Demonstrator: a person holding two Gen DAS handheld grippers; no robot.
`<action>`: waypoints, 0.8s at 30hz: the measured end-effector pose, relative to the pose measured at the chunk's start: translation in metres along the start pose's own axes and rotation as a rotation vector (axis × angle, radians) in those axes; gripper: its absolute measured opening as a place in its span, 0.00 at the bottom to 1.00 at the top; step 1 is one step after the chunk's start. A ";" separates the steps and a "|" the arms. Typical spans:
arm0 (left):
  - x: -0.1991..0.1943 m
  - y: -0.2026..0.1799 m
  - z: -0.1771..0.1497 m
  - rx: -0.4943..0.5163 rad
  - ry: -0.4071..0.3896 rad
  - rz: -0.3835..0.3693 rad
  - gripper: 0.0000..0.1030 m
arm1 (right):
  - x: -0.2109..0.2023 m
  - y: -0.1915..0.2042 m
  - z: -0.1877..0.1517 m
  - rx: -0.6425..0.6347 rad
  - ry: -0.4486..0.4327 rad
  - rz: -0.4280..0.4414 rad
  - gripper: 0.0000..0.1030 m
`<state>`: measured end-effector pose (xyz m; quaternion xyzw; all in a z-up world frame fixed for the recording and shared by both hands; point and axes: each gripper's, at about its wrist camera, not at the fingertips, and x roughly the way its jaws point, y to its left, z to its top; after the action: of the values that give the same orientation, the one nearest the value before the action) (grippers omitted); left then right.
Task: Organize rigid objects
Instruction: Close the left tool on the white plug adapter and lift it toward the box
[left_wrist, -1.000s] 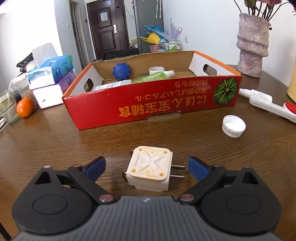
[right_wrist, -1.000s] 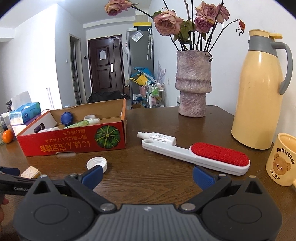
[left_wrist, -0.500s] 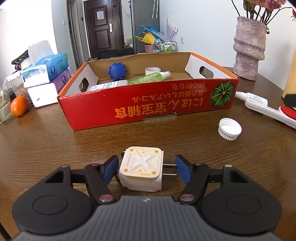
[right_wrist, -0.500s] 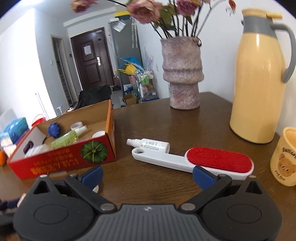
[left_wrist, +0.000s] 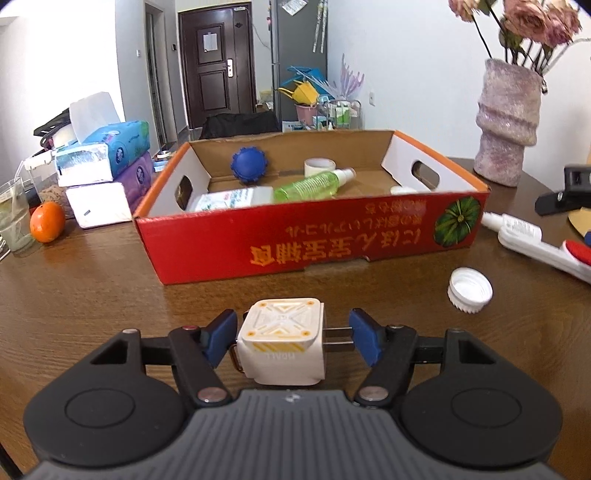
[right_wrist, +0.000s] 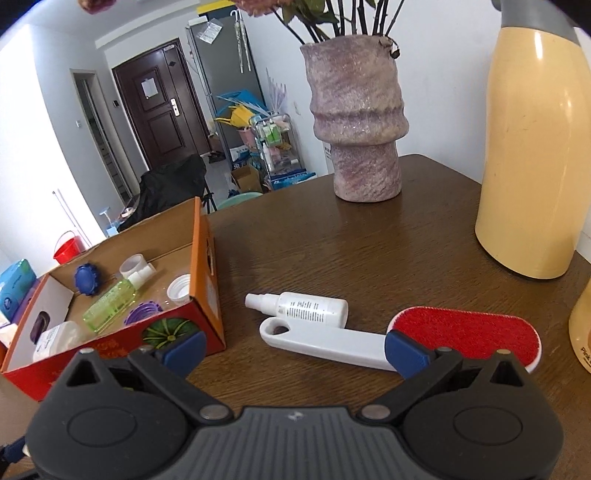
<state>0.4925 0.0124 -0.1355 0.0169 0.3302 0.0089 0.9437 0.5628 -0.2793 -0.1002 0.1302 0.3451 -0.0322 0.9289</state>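
Note:
My left gripper (left_wrist: 291, 338) is shut on a white plug adapter (left_wrist: 282, 341), its blue pads pressing the body and the metal prongs, a little above the table. The red cardboard box (left_wrist: 314, 236) lies just beyond it and holds a blue cap (left_wrist: 248, 165), a green spray bottle (left_wrist: 314, 185), a white bottle (left_wrist: 229, 198) and a tape roll (left_wrist: 319, 166). My right gripper (right_wrist: 293, 352) is open and empty, hovering over the handle of a white lint brush (right_wrist: 399, 338) with a red pad. A small white spray bottle (right_wrist: 303, 306) lies beside the brush.
A loose white bottle cap (left_wrist: 470, 290) lies on the table right of the adapter. Tissue boxes (left_wrist: 107, 162), an orange (left_wrist: 47, 226) and a glass stand at left. A purple vase (right_wrist: 356, 122), a yellow thermos (right_wrist: 535, 155) and a mug (right_wrist: 581, 332) stand at right.
My left gripper closed on the plug adapter and lifted it slightly. My right gripper moved forward and right, over the lint brush, staying open.

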 end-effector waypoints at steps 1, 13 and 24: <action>0.000 0.002 0.002 -0.008 -0.004 0.001 0.66 | 0.003 0.001 0.002 -0.001 0.004 -0.003 1.00; -0.001 0.024 0.016 -0.078 -0.036 0.034 0.66 | 0.032 0.006 0.020 0.007 0.028 -0.033 1.00; -0.002 0.045 0.026 -0.124 -0.064 0.073 0.66 | 0.071 0.004 0.038 0.073 0.089 -0.050 0.99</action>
<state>0.5065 0.0569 -0.1120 -0.0294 0.2979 0.0633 0.9520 0.6416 -0.2836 -0.1177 0.1566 0.3876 -0.0620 0.9063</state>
